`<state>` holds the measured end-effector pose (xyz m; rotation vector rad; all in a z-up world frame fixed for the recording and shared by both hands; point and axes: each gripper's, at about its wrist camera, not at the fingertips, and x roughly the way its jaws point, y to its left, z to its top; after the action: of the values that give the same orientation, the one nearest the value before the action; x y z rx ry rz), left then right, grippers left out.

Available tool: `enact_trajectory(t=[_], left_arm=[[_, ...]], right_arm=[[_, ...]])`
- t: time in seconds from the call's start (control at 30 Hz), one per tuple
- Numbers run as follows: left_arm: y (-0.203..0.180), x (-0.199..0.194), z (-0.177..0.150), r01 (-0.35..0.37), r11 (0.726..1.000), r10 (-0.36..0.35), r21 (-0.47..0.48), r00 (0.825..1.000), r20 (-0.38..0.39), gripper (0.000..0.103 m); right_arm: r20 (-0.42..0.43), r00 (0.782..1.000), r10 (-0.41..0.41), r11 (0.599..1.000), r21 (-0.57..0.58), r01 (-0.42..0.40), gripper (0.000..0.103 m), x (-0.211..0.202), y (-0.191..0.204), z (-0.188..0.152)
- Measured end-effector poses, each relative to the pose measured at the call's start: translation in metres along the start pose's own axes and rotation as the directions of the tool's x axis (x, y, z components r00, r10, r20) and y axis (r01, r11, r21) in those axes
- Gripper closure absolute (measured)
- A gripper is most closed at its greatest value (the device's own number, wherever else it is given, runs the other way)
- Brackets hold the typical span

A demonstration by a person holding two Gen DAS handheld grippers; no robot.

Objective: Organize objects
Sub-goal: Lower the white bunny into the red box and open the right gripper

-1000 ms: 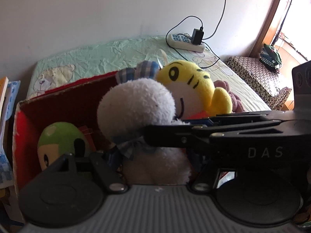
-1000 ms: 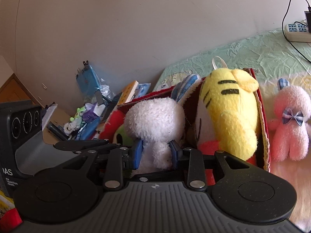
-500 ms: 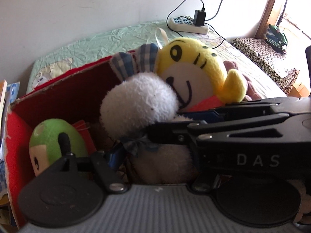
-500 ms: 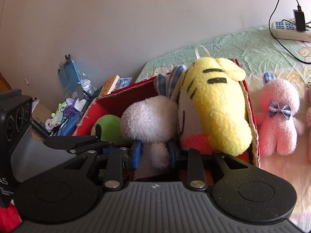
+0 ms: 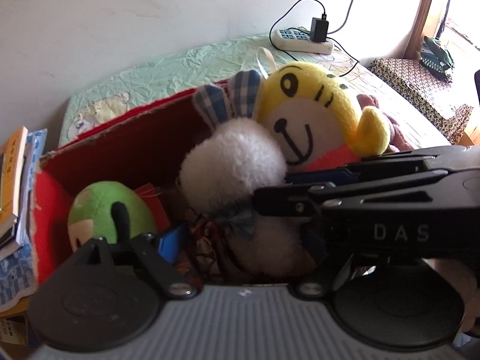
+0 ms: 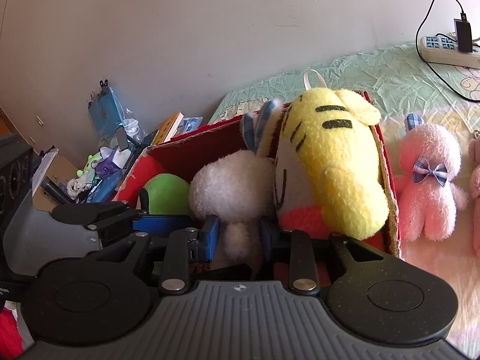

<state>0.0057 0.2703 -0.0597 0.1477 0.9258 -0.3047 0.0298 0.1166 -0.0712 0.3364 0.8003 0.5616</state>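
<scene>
Right claw (image 6: 238, 235) closes its blue pads on the lower body of the white plush rabbit (image 6: 231, 190), one pad on each side and pressing into the fur, so it has the toy in a narrow grip. Left claw (image 5: 240, 243) has just been opening: its one visible blue pad (image 5: 171, 243) stands clear of the rabbit's left side, and the other finger is hidden behind the right claw's black arm, which crosses the left wrist view from the right; the rabbit's body sits between the left jaws without being pressed there.

From largest to smallest: the bed (image 6: 390, 78), covered in a pale green crinkled sheet, carries everything. On it stands the red cardboard box (image 5: 126, 156), open at the top. Inside, the yellow tiger plush (image 6: 333, 162) leans against the box's right wall, taller than the rim. The white rabbit, with checked blue ears and a checked bow at its neck, sits in the middle of the box, touching the tiger. A green plush (image 5: 105, 207) lies low in the box's left corner, apart from the rabbit.

Outside the box, just beside its right wall, a pink plush (image 6: 429, 180) with a checked bow lies on the bed. A white power strip (image 5: 303, 42) with a black charger plugged in rests near the wall. Books (image 5: 12, 180) are stacked left of the box
</scene>
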Motion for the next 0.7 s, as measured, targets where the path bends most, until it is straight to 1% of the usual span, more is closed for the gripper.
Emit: enact_trajectory(t=[0.1, 0.2, 0.23, 0.33, 0.47, 0.63, 0.7], left_arm=[[0.002, -0.007, -0.003, -0.025, 1.000, 0.025, 0.007, 1.000, 0.013, 0.021], [0.003, -0.006, -0.002, -0.043, 0.999, 0.043, 0.004, 0.999, 0.000, 0.024], [0.004, -0.004, -0.002, -0.051, 0.999, 0.051, 0.001, 0.999, -0.010, 0.025], [0.006, -0.001, -0.001, -0.037, 0.999, 0.037, -0.018, 0.999, -0.024, 0.026], [0.003, 0.001, 0.001, -0.030, 1.000, 0.029, -0.010, 0.999, -0.022, 0.028], [-0.005, 0.003, 0.003, -0.044, 0.999, 0.045, 0.013, 0.999, -0.028, 0.027], [-0.008, 0.002, 0.003, -0.064, 0.998, 0.064, 0.020, 0.997, -0.033, 0.024]], right_arm=[[0.007, 1.000, 0.002, 1.000, 0.017, -0.002, 0.074, -0.002, -0.001, 0.000], [0.004, 1.000, -0.016, 1.000, 0.017, 0.016, 0.079, -0.002, -0.002, 0.000], [0.006, 1.000, -0.012, 1.000, 0.022, 0.012, 0.079, -0.003, -0.002, 0.000], [0.010, 1.000, -0.005, 1.000, 0.029, 0.005, 0.079, -0.004, -0.003, -0.001], [0.015, 1.000, -0.001, 0.999, 0.037, 0.001, 0.079, -0.004, -0.003, -0.001], [0.027, 1.000, 0.008, 0.999, 0.044, -0.009, 0.078, -0.008, -0.005, -0.002], [0.029, 1.000, 0.004, 0.999, 0.047, -0.006, 0.078, -0.011, -0.005, -0.002]])
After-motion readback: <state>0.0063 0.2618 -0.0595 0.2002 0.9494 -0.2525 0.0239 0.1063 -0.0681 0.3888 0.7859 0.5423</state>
